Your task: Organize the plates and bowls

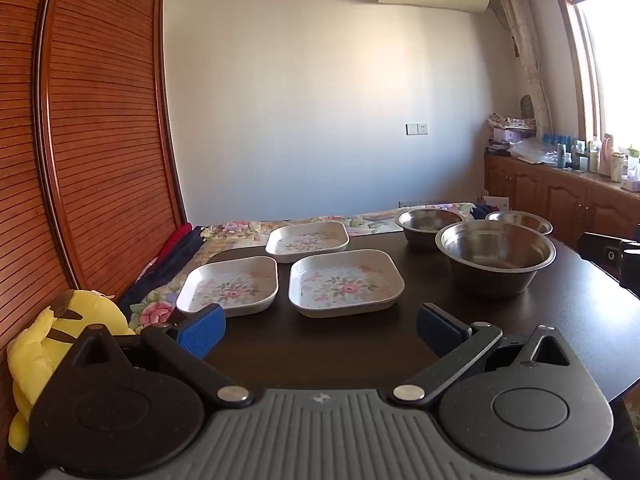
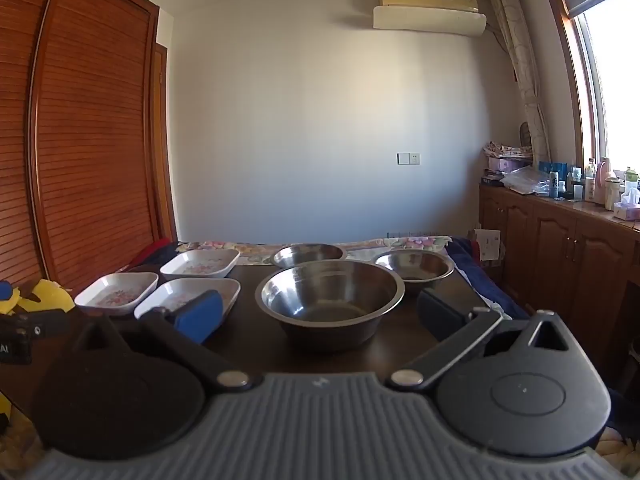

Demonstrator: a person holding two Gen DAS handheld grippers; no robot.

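Observation:
Three square floral plates lie flat on the dark table (image 1: 304, 344): a near right plate (image 1: 346, 282), a near left plate (image 1: 229, 285) and a far plate (image 1: 307, 241). Three steel bowls stand to their right: a large bowl (image 1: 495, 254) (image 2: 330, 300) in front, two smaller bowls (image 1: 430, 224) (image 1: 519, 222) behind. My left gripper (image 1: 320, 330) is open, held short of the near plates with nothing between its fingers. My right gripper (image 2: 320, 318) is open too, with the large bowl just ahead between its spread fingers, not touching.
A yellow plush toy (image 1: 48, 344) sits left of the table by a slatted wooden wardrobe (image 1: 92, 140). A floral cloth (image 1: 248, 228) lies beyond the table's far edge. Wooden cabinets (image 2: 560, 248) with bottles line the right wall under the window.

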